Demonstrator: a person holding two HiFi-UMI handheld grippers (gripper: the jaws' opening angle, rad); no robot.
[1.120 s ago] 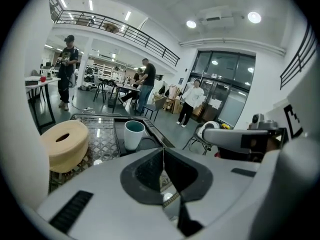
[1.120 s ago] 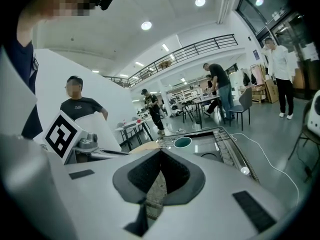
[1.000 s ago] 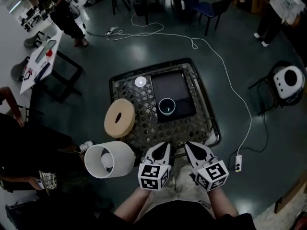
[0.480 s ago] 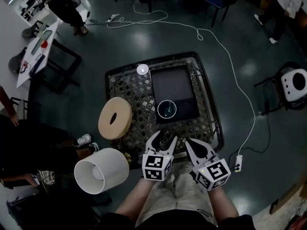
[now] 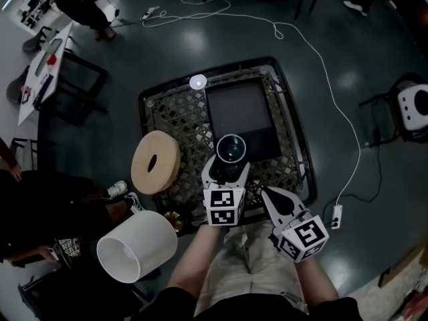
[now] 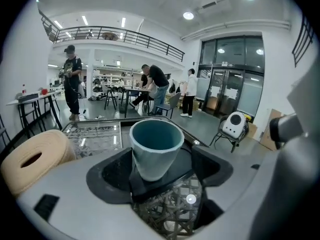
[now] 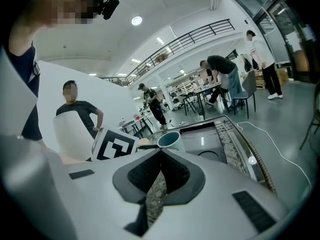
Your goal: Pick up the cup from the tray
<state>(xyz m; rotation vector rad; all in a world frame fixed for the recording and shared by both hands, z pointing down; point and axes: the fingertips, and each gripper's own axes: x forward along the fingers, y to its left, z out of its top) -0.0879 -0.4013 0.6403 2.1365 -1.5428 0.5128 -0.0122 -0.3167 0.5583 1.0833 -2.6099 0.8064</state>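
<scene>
Looking down in the head view, the cup [image 5: 231, 148] stands upright at the lower edge of the dark tray [image 5: 239, 109], which lies on the lattice table [image 5: 175, 116] at centre frame. The left gripper [image 5: 227, 170] reaches up from below, its two tips at either side of the cup's lower rim. The right gripper [image 5: 270, 194] sits lower and further right, well apart from the cup, so the left one is plainly the nearer. Its jaws have just been opening. In the left gripper view the cup [image 6: 156, 146] fills the centre, mouth up, its axis vertical, with one dark pad to its left and one to its right. A sliver of gap shows on each side, so the jaws stand wide around the cup without pressing it. The cup lies straight ahead between the jaws, and the coming grasp probably needs only a closing across its round wall. In the right gripper view the jaws meet in a tight seam with nothing between them. The cup [image 7: 169, 140] appears small, just above that seam and to its left.
</scene>
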